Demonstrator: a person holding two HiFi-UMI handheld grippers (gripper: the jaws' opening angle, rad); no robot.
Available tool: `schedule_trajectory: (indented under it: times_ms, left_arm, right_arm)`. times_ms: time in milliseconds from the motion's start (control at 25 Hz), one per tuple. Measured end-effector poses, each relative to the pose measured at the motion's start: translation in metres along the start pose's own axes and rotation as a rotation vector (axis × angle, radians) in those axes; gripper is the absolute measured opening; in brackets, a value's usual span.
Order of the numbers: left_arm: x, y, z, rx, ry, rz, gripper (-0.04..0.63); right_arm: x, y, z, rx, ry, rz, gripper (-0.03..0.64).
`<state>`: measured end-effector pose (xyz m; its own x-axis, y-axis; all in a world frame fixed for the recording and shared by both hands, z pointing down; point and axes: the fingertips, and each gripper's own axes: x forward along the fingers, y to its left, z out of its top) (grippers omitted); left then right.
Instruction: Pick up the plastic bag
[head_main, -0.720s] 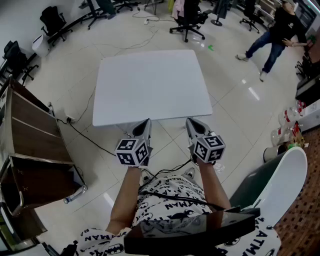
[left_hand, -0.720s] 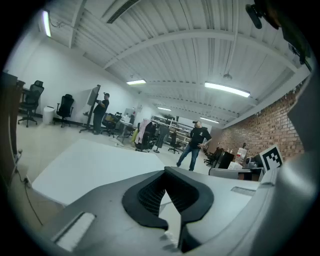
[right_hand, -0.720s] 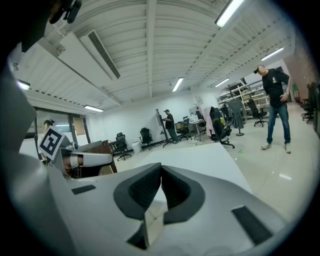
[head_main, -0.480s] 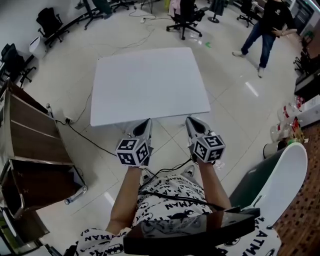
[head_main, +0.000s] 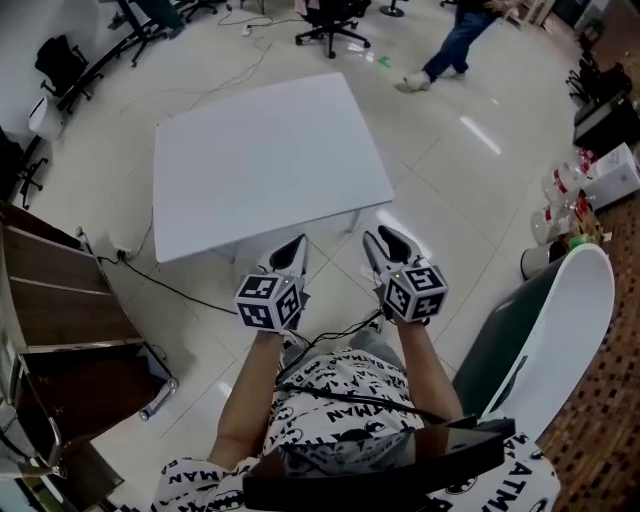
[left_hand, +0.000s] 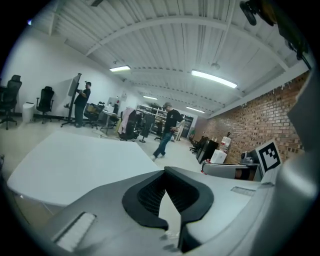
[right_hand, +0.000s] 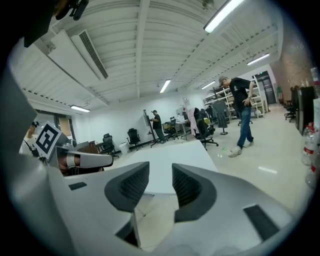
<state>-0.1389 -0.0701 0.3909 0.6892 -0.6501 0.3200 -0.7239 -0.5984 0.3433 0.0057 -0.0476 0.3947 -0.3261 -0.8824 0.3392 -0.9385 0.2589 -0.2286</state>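
Note:
No plastic bag shows in any view. A bare white table (head_main: 260, 160) stands in front of me, and nothing lies on the part of its top that I see. Both grippers hang in the air just short of its near edge, above the floor. My left gripper (head_main: 297, 244) has its jaw tips touching, with nothing between them; the left gripper view (left_hand: 164, 172) shows the same. My right gripper (head_main: 378, 238) stands open with a narrow gap and nothing in it, as the right gripper view (right_hand: 160, 172) confirms.
A wooden cabinet (head_main: 50, 320) stands at the left, with a cable (head_main: 190, 295) across the floor. A white chair back (head_main: 545, 350) is close at my right, bottles (head_main: 560, 205) beyond it. Office chairs (head_main: 325, 15) and a walking person (head_main: 455, 30) are behind the table.
The head view has swung, so the table now sits further left and more skewed. The walking person has moved left along the back. Both grippers keep their places and jaw settings.

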Motion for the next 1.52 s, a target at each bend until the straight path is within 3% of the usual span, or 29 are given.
schedule_trajectory:
  times_ms: [280, 400, 600, 720, 960, 1160, 1520]
  left_arm:
    - [0.061, -0.053, -0.032, 0.037, 0.094, -0.093, 0.000]
    - [0.090, -0.077, -0.059, 0.034, 0.166, -0.141, 0.000]
    - [0.148, -0.118, -0.118, 0.044, 0.276, -0.200, 0.000]
    - [0.181, -0.135, -0.164, 0.044, 0.349, -0.216, 0.000]
    - [0.247, -0.143, -0.271, 0.037, 0.495, -0.231, 0.000]
    - [0.301, -0.128, -0.374, 0.051, 0.628, -0.224, 0.000]
    - [0.388, -0.074, -0.544, 0.054, 0.737, -0.186, 0.000]
  right_arm:
    - [-0.027, -0.072, -0.032, 0.036, 0.047, -0.093, 0.205]
    - [-0.036, -0.107, -0.062, 0.051, 0.124, -0.136, 0.263]
    - [-0.047, -0.177, -0.125, 0.070, 0.224, -0.199, 0.265]
    - [-0.049, -0.213, -0.178, 0.096, 0.311, -0.215, 0.302]
    - [-0.031, -0.275, -0.295, 0.174, 0.456, -0.220, 0.307]
    - [0.007, -0.319, -0.398, 0.207, 0.542, -0.199, 0.328]
    - [0.091, -0.381, -0.593, 0.223, 0.649, -0.154, 0.328]
